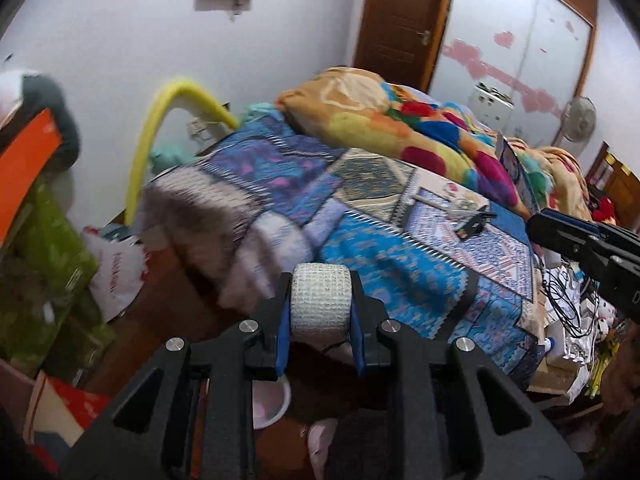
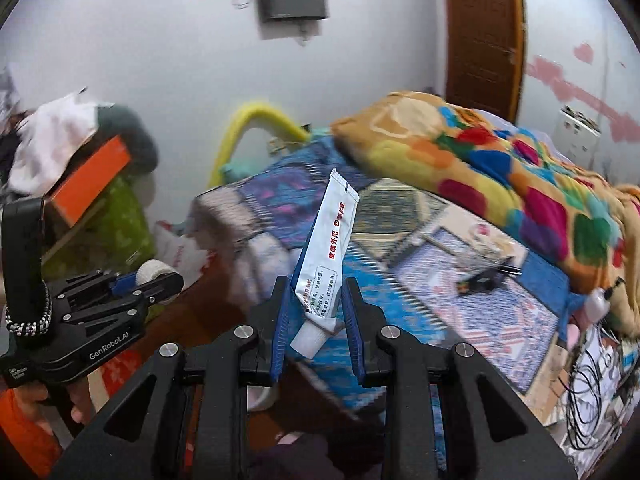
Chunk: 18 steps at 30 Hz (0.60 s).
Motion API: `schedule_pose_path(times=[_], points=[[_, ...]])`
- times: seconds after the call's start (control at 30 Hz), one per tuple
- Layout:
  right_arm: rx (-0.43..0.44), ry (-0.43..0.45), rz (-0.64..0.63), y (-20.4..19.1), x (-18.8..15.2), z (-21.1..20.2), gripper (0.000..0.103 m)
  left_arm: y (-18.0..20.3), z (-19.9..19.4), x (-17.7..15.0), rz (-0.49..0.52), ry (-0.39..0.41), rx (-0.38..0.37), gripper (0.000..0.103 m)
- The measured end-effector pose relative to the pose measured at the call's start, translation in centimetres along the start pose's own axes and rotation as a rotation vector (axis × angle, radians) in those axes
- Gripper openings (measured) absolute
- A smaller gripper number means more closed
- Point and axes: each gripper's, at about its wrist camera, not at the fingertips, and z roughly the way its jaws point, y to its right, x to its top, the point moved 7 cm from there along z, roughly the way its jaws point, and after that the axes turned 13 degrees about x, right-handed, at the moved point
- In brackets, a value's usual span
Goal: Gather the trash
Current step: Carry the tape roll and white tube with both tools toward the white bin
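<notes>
My left gripper [image 1: 320, 296] is shut on a white roll of gauze bandage [image 1: 320, 300], pinched between the blue pads and held in the air over the bed's near corner. In the right wrist view the same left gripper [image 2: 158, 274] shows at the left with the gauze roll [image 2: 154, 269] at its tip. A white ointment tube [image 2: 326, 252] with red and blue print stands upright, cap end down, with my right gripper [image 2: 318, 300] shut on its lower part. The right gripper's black body [image 1: 588, 244] shows at the right edge of the left wrist view.
A bed with a blue patterned cover [image 1: 400, 252] and a colourful blanket [image 1: 400, 120] fills the middle. A small black device [image 1: 474, 222] lies on it. Green boxes [image 1: 44, 264] and an orange box [image 2: 94, 178] pile at the left. Cables [image 2: 592, 392] and clutter sit at the right. A pale bowl [image 1: 272, 400] is on the floor.
</notes>
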Motion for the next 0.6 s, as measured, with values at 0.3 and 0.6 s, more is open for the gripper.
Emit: schedule_pose_path(times=[0.3,0.6], points=[[0.123,-0.111,-0.079,-7.3,-2.0,5.0,0.024,-8.2,-0.1,-5.4,-0.116,-0.08,0.087,0.024],[0.195,-0.306,-0.101,-11.1,-6.3,12.5,0.024,-12.0,4.3,-11.4,-0.168,-0.234,0.128,0.024]])
